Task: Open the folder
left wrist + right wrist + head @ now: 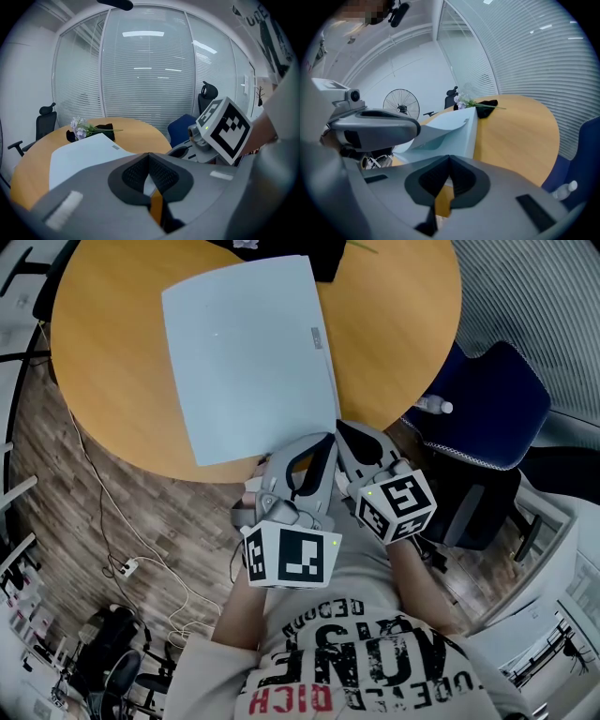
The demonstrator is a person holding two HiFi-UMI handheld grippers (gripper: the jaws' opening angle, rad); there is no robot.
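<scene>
A pale blue folder (pixel 248 352) lies on the round wooden table (pixel 394 334), its near right corner toward me. Both grippers meet at that corner, side by side over the table's near edge. My left gripper (pixel 328 439) is shut; in the right gripper view its tip (pixel 417 129) pinches the cover's corner, which curls up off the sheet below. My right gripper (pixel 341 425) is shut too, its tip (pixel 449 157) at the folder's (pixel 454 126) near edge. I cannot tell whether it pinches anything. In the left gripper view the folder (pixel 84 152) looks flat beyond the closed jaws.
A black pouch with a sprig of flowers (pixel 89 129) lies at the table's far edge. A blue chair (pixel 497 399) with a water bottle (pixel 433 406) stands to the right. Cables and a power strip (pixel 127 568) lie on the floor at left. A fan (pixel 401 101) stands beyond.
</scene>
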